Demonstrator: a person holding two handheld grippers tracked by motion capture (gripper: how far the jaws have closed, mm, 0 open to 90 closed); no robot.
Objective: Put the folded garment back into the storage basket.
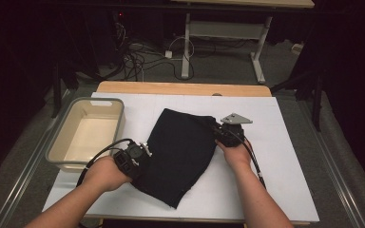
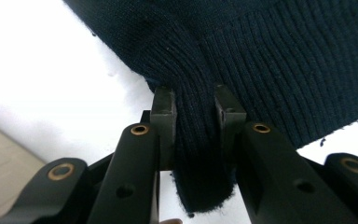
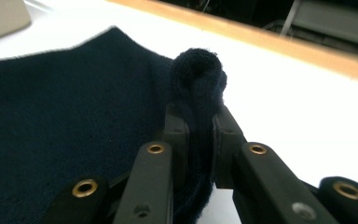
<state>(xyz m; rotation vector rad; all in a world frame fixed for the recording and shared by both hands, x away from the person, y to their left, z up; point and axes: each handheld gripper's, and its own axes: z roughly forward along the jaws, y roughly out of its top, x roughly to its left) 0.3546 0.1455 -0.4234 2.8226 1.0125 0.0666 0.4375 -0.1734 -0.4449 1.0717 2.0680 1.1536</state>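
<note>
Left tool pinches the ribbed hem of the dark knit garment. Right tool pinches a bunched fold at its opposite edge. Garment lies flat on the desk, spread between both tools.

Forearms cut off at the bottom edge, dark garment running past the frame top

Both forearms reach in from the near edge. The left gripper sits near-left, the right gripper farther right; each has its jaws clamped tight on a fold of knit.
</note>
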